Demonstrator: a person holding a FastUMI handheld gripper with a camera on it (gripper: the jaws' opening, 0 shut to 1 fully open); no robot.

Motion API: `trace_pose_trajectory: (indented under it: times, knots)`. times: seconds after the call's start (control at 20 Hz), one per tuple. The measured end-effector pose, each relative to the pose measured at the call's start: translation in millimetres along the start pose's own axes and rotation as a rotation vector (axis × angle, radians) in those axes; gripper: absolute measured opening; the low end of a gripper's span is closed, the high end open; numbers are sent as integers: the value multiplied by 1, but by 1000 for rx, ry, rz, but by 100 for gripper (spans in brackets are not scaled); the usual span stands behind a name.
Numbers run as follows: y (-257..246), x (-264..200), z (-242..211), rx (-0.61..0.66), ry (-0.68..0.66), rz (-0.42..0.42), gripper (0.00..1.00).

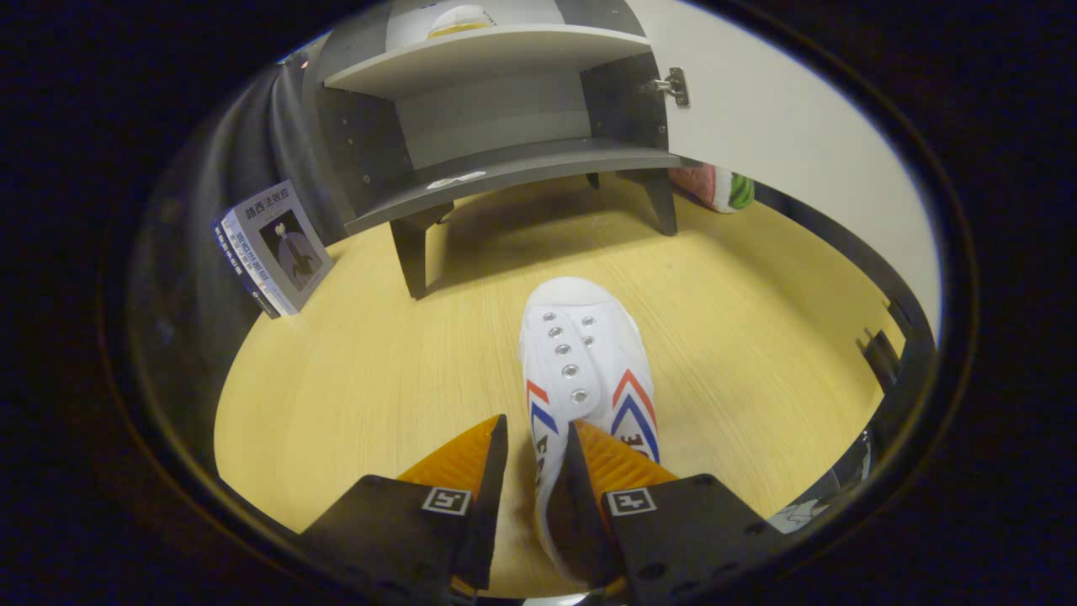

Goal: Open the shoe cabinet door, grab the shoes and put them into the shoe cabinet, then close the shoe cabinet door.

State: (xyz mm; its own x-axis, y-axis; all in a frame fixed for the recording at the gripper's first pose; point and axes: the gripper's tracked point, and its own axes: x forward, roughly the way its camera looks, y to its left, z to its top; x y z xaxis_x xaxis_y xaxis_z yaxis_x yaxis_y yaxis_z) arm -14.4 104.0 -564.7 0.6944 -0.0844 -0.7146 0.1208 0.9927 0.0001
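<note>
White canvas is showing where a shoe [589, 362] is lying on the wooden table [353, 396], toe pointing toward the cabinet [505, 109]. The gripper [538, 438] is clamping the shoe's left side wall between its 2 fingers, 1 outside and 1 inside the opening; the heel is being cut off behind them. The cabinet door [774, 109] is standing open to the right, a pale shoe [458, 21] sitting on the upper shelf, partly hidden. A book [273, 248] is leaning left of the cabinet.
</note>
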Motion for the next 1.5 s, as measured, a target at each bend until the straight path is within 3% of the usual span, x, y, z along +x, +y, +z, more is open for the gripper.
trace_pose_trajectory:
  times: [0.2,0.4,0.6,0.65,1.2,1.5]
  knots:
    - [-3,2,2,-26,-42,-22,42]
    - [-9,3,0,-29,-78,-40,24]
    - [-4,8,0,-50,-75,-16,17]
    - [-6,11,0,-49,-70,-11,8]
    - [-4,-2,3,-68,-42,10,3]
    - [-3,-19,45,-88,-88,13,3]
